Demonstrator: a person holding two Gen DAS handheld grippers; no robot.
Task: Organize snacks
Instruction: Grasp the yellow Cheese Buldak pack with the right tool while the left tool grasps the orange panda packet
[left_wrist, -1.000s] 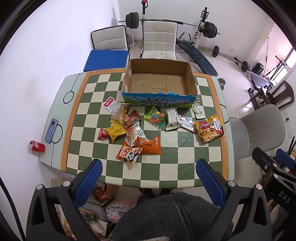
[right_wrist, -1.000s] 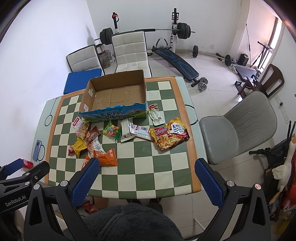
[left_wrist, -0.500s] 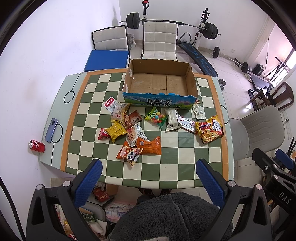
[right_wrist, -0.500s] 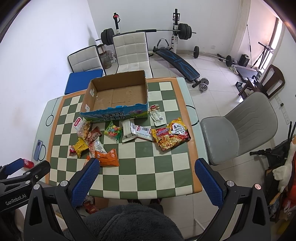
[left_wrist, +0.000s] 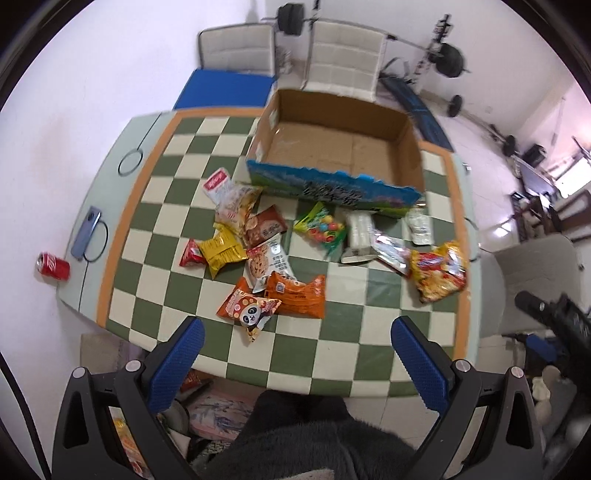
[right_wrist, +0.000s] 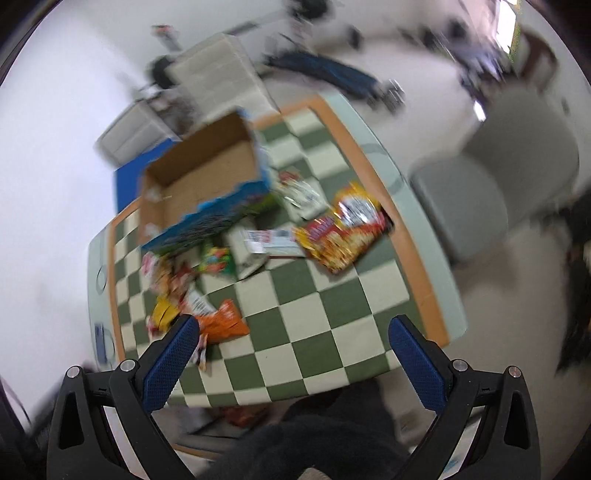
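Here both the left tongs (left_wrist: 295, 354) and right tongs (right_wrist: 293, 352) hang spread and empty above the checkered surface (left_wrist: 343, 328), snack packets (left_wrist: 295, 295) scattered before the empty cardboard box (left_wrist: 336, 147).

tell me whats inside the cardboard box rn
Nothing: the cardboard box shows only its bare brown floor, with no snacks in it. All the packets, such as the panda snack packet, lie outside on the checkered table. The strip just behind the near wall is hidden.
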